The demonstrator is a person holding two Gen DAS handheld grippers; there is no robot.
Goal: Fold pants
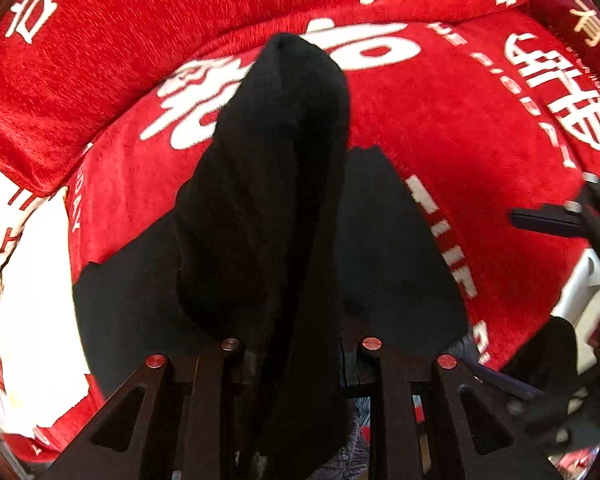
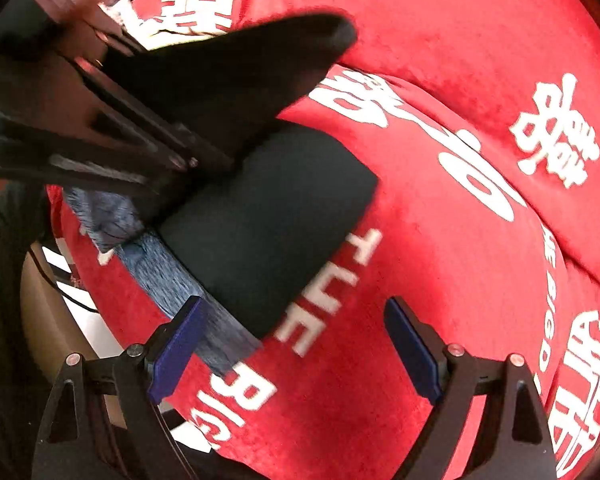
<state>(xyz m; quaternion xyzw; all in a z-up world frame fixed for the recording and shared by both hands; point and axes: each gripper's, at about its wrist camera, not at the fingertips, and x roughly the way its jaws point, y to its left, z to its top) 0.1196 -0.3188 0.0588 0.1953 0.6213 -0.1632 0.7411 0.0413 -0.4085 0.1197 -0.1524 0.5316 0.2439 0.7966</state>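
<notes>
The black pants (image 1: 268,208) lie on a red sofa cushion (image 1: 440,112). My left gripper (image 1: 296,344) is shut on the black pants and lifts a thick fold of them that hides its fingertips. In the right wrist view the left gripper (image 2: 204,160) holds that raised fold (image 2: 236,64) above the flat part of the pants (image 2: 276,224). My right gripper (image 2: 296,344) is open and empty, its blue pads (image 2: 176,348) just above the cushion, right of the pants' blue-grey waistband (image 2: 188,288). The right gripper shows at the left wrist view's right edge (image 1: 560,220).
The red cover with white lettering (image 2: 480,184) spans seat and backrest (image 1: 180,20). A white and red printed cloth (image 1: 28,280) lies at the cushion's left end. The sofa's front edge and a pale floor (image 2: 48,292) lie at lower left in the right wrist view.
</notes>
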